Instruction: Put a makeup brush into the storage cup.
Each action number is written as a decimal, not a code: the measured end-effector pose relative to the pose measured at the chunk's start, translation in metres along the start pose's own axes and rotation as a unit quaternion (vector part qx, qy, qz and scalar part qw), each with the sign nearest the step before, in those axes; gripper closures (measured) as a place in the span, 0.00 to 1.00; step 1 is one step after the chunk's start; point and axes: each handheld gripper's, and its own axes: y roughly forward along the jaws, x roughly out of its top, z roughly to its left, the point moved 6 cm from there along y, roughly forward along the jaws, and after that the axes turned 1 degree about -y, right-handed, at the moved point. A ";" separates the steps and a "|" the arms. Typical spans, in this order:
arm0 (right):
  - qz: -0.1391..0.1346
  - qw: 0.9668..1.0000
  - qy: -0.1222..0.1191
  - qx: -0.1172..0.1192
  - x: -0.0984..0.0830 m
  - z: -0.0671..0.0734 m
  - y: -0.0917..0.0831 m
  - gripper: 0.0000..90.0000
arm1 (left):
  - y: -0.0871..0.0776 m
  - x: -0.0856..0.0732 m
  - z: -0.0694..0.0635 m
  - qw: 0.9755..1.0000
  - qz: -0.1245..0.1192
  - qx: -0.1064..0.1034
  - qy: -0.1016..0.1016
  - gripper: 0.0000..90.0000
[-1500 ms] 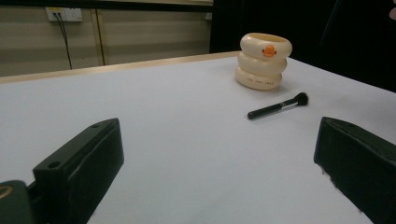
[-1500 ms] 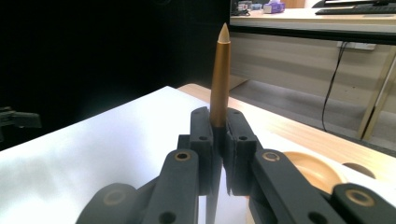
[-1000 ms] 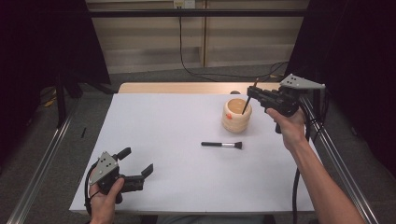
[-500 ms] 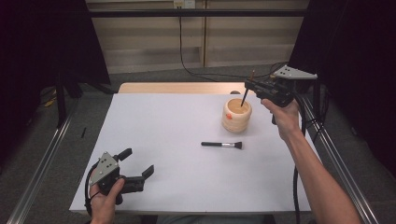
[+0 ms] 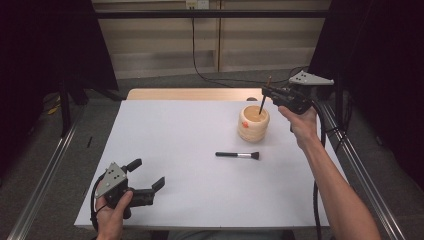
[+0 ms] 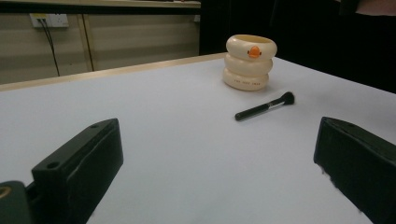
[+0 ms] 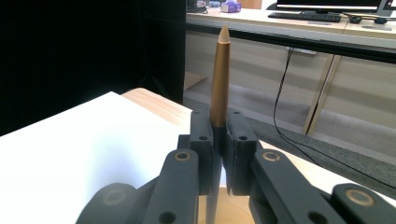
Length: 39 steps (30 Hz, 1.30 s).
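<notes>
My right gripper (image 5: 264, 93) hangs over the back right of the table, shut on a slim brush (image 5: 261, 105) with a gold-brown pointed handle (image 7: 220, 70). The brush stands nearly upright, and its dark lower end reaches down into the mouth of a cream ringed cup with a duck face (image 5: 253, 122) (image 6: 250, 60). In the right gripper view the jaws (image 7: 218, 135) pinch the handle from both sides. A second, black-handled brush (image 5: 237, 155) (image 6: 265, 107) lies flat in front of the cup. My left gripper (image 5: 148, 172) (image 6: 217, 154) rests open at the front left, holding nothing.
A white sheet (image 5: 175, 150) covers the table, with a wooden strip (image 5: 190, 94) bare along the far edge. Metal rails (image 5: 45, 170) run along both sides. Cables (image 5: 200, 70) trail over the floor behind.
My right gripper has shifted a little to the left with the brush, which now stands steeper over the cup. The left gripper has stayed put.
</notes>
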 end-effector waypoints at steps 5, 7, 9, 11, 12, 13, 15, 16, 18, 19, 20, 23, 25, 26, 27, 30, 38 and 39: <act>0.012 1.000 0.004 -0.002 -0.007 -0.001 0.007 0.92 | -0.001 0.000 -0.001 1.000 0.001 -0.004 0.002 0.02; 0.015 1.000 0.005 -0.002 -0.010 -0.002 0.010 0.92 | -0.001 0.000 -0.001 1.000 0.001 -0.003 0.002 0.02; 0.018 1.000 0.006 -0.002 -0.012 -0.002 0.013 0.92 | -0.001 0.000 -0.001 1.000 0.000 -0.004 0.002 0.02; 0.020 1.000 0.006 -0.002 -0.014 -0.001 0.014 0.92 | -0.001 0.000 0.000 1.000 0.001 -0.004 0.001 0.02; 0.022 1.000 0.004 -0.002 -0.015 -0.002 0.015 0.92 | -0.001 0.000 0.000 1.000 0.001 -0.004 -0.001 0.02; 0.024 1.000 0.004 -0.002 -0.016 -0.002 0.016 0.92 | -0.001 0.000 0.001 1.000 0.001 -0.003 -0.001 0.02; 0.026 1.000 0.004 -0.003 -0.017 -0.001 0.017 0.92 | -0.002 0.000 0.002 1.000 0.000 -0.002 -0.002 0.02; 0.027 1.000 0.005 -0.003 -0.017 -0.001 0.018 0.92 | -0.002 0.000 0.002 1.000 -0.001 -0.002 -0.002 0.02; 0.028 1.000 0.006 -0.002 -0.019 0.000 0.019 0.92 | -0.002 0.000 0.002 1.000 -0.001 -0.002 -0.001 0.02; 0.031 1.000 0.004 -0.003 -0.020 0.000 0.020 0.92 | -0.002 0.000 0.002 1.000 0.000 -0.002 -0.001 0.02; 0.034 0.999 0.003 -0.002 -0.022 0.000 0.021 0.92 | -0.002 0.000 0.001 1.000 0.000 -0.003 -0.001 0.02; 0.041 0.999 0.005 -0.004 -0.028 -0.001 0.023 0.92 | -0.001 0.000 0.001 1.000 0.003 -0.009 0.000 0.02; 0.042 0.999 0.008 -0.006 -0.030 -0.002 0.024 0.92 | -0.001 0.000 0.002 1.000 0.005 -0.009 0.001 0.02; 0.044 0.999 0.007 -0.007 -0.032 -0.003 0.025 0.92 | -0.001 0.000 0.002 1.000 0.004 -0.008 -0.001 0.02; 0.044 0.999 0.009 -0.007 -0.032 -0.002 0.025 0.92 | -0.001 0.000 0.002 1.000 0.003 -0.007 0.000 0.02; 0.045 0.999 0.010 -0.007 -0.035 -0.002 0.026 0.92 | -0.002 0.000 0.003 1.000 0.002 -0.005 0.001 0.02; 0.051 0.999 0.016 -0.008 -0.047 -0.004 0.030 0.92 | -0.003 0.000 0.005 1.000 0.001 -0.001 0.001 0.02; 0.051 0.999 0.017 -0.008 -0.048 -0.005 0.030 0.92 | -0.003 0.000 0.005 1.000 0.001 0.001 0.001 0.02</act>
